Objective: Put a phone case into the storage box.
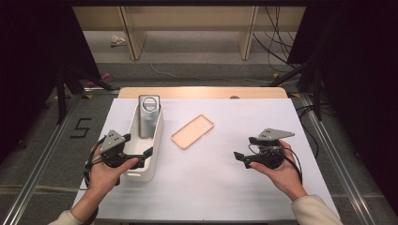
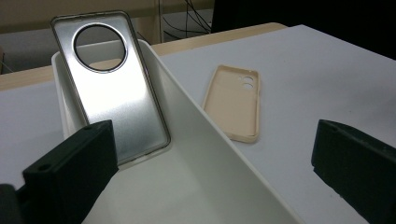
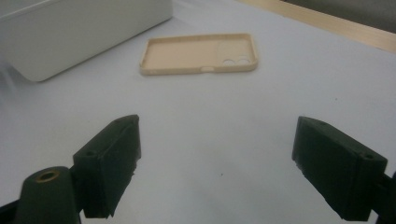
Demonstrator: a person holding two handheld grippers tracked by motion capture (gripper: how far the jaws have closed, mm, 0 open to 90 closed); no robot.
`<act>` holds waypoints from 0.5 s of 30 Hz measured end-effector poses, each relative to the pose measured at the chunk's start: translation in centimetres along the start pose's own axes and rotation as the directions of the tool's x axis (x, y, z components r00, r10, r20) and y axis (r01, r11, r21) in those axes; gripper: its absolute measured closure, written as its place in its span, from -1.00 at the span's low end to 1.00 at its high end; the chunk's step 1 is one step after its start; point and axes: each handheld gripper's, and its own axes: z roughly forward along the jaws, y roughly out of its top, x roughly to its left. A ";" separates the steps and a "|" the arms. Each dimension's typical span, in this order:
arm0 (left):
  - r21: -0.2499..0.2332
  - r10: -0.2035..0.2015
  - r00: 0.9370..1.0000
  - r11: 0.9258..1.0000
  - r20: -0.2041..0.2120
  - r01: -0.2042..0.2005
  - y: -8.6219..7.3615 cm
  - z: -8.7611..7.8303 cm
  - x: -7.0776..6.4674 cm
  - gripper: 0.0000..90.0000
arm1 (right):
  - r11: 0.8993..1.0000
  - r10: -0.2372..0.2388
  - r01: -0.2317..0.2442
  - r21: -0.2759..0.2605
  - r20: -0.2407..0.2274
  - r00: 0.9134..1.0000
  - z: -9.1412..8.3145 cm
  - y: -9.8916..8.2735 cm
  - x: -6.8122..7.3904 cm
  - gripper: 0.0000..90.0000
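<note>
A silver phone case (image 1: 149,115) with a round camera hole leans upright inside the far end of a white bin (image 1: 156,140) at the table's left. A beige phone case (image 1: 193,131) lies flat, hollow side up, on the white table between the bin and my right hand. My left gripper (image 1: 140,144) hovers open over the bin's near end. In the left gripper view, one jaw is above the bin's inside and the other beyond its wall (image 2: 210,140). The silver case (image 2: 112,88) stands ahead. My right gripper (image 1: 244,147) is open and empty, pointing at the beige case (image 3: 196,53).
The white table (image 1: 211,187) has open surface in front and to the right. A wooden strip (image 1: 202,92) runs along its far edge. Beyond it are floor cables and dark stands on both sides. The bin's side (image 3: 79,28) sits left of the beige case.
</note>
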 end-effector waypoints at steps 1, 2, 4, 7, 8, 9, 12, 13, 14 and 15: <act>0.000 0.000 1.000 1.000 -0.001 0.000 0.0 0.0 0.0 -1.00 | 1.000 -0.001 0.001 -0.001 -0.001 1.000 -0.1 0.0 0.0 -0.64; 0.000 -0.001 1.000 1.000 -0.001 0.001 0.0 0.0 0.0 -1.00 | 1.000 -0.001 0.001 -0.004 -0.001 1.000 -0.1 -0.1 0.0 -0.64; -0.001 0.001 1.000 1.000 -0.001 -0.001 0.1 0.1 0.0 -1.00 | 1.000 -0.002 0.002 -0.004 0.000 1.000 -0.2 -0.1 0.1 -0.64; -0.003 0.001 1.000 1.000 0.000 -0.001 0.2 0.1 0.0 -1.00 | 1.000 0.000 0.000 -0.003 0.002 1.000 -0.3 -0.2 0.1 -0.64; -0.004 0.001 1.000 1.000 -0.001 -0.001 0.2 0.1 0.1 -1.00 | 1.000 0.001 -0.001 -0.004 0.004 1.000 -0.3 -0.2 0.1 -0.64; -0.005 0.000 1.000 1.000 -0.002 0.000 0.2 0.1 0.1 -1.00 | 1.000 0.000 0.000 -0.003 0.005 1.000 -0.3 -0.2 0.1 -0.64; -0.010 -0.004 1.000 1.000 -0.006 0.004 0.2 0.1 0.3 -1.00 | 1.000 0.001 -0.001 -0.003 0.005 1.000 -0.2 -0.1 0.1 -0.64; -0.011 -0.005 1.000 1.000 -0.006 0.004 0.1 0.0 0.3 -1.00 | 1.000 0.000 0.000 -0.001 0.006 1.000 -0.2 -0.1 0.1 -0.64; -0.009 -0.006 1.000 1.000 -0.006 0.006 0.1 0.0 0.3 -1.00 | 1.000 -0.001 0.001 0.000 0.005 1.000 -0.1 -0.1 0.0 -0.64; -0.005 -0.005 1.000 1.000 -0.006 0.005 0.0 0.0 0.3 -1.00 | 1.000 -0.002 0.002 -0.003 0.002 1.000 -0.1 0.0 0.0 -0.64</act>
